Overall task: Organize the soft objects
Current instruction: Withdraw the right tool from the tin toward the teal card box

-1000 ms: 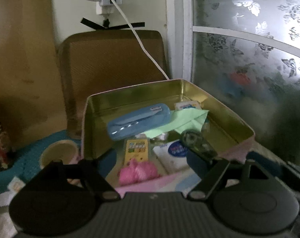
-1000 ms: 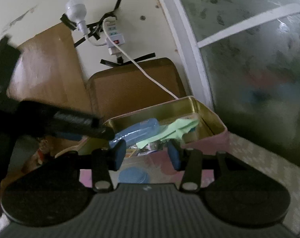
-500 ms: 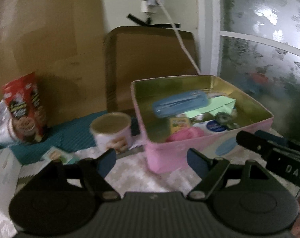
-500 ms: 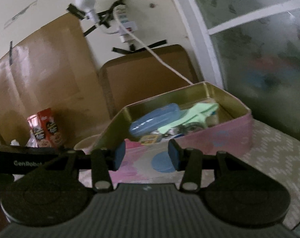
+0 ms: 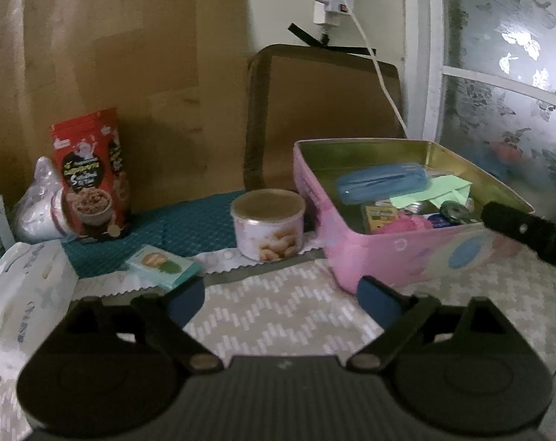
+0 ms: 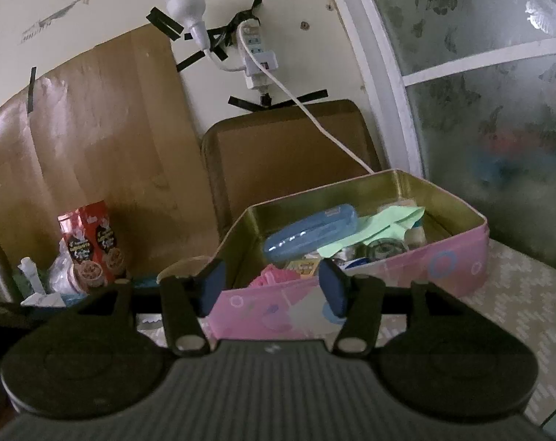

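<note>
The left gripper (image 5: 280,299) hangs over the mat, fingers spread and empty, aimed between the can (image 5: 267,223) and pink tin (image 5: 399,253). The right gripper (image 6: 269,286), likewise spread and empty, faces the tin's near wall. The pink soft thing (image 6: 274,278) lies inside the tin, beside the blue case (image 6: 309,237), probably collected there for tidiness.

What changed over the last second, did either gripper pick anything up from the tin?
No pickup. The left gripper backed away from over the pink tin and swung left, now open and empty above the patterned cloth. The right gripper also drew back, open and empty. The blue case, green paper and pink soft item lie unchanged.
</note>
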`<action>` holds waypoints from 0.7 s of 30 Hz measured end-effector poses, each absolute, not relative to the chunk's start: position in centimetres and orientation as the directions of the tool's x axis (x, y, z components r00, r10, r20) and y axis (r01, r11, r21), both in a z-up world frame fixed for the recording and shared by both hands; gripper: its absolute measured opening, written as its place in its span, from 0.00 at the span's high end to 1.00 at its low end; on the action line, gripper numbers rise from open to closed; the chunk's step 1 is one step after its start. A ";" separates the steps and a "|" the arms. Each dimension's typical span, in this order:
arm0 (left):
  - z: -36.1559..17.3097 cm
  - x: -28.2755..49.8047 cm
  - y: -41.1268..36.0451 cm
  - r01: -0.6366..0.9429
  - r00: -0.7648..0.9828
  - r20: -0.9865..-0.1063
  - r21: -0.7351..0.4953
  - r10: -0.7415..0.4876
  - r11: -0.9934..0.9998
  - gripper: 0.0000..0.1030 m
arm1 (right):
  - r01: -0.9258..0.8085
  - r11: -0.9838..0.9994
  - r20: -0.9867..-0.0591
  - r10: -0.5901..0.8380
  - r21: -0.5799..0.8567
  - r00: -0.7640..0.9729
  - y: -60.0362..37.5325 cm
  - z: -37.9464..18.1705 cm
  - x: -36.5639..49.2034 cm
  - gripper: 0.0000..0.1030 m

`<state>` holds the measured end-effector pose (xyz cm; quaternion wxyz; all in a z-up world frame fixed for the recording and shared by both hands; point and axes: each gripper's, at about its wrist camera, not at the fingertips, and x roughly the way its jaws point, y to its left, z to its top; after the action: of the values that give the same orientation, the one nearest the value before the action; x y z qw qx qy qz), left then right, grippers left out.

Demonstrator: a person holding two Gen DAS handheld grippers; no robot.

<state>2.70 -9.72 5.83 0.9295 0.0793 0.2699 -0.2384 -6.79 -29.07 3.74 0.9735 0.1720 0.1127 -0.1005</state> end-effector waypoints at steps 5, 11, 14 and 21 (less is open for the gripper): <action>5.4 2.5 -9.0 0.491 0.738 -0.538 0.011 -0.409 0.871 0.07 | 0.253 0.917 -0.239 -0.183 0.309 0.954 -28.6 4.0 -6.9 0.33; 4.7 2.5 -8.5 0.484 0.741 -0.541 0.020 -0.398 0.875 0.06 | 0.233 0.926 -0.243 -0.163 0.296 0.956 -27.7 4.0 -6.5 0.29; 4.3 2.7 -7.9 0.472 0.742 -0.547 0.016 -0.388 0.881 0.05 | 0.220 0.933 -0.250 -0.149 0.285 0.957 -27.1 3.9 -6.3 0.29; 3.5 3.2 -6.6 0.444 0.749 -0.556 0.019 -0.360 0.896 0.03 | 0.201 0.939 -0.267 -0.125 0.278 0.955 -26.3 3.6 -5.6 0.29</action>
<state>3.19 -6.55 3.51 0.9322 0.0751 0.2807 -0.2156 -5.64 -26.28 3.55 0.9769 0.1528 0.1238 -0.0834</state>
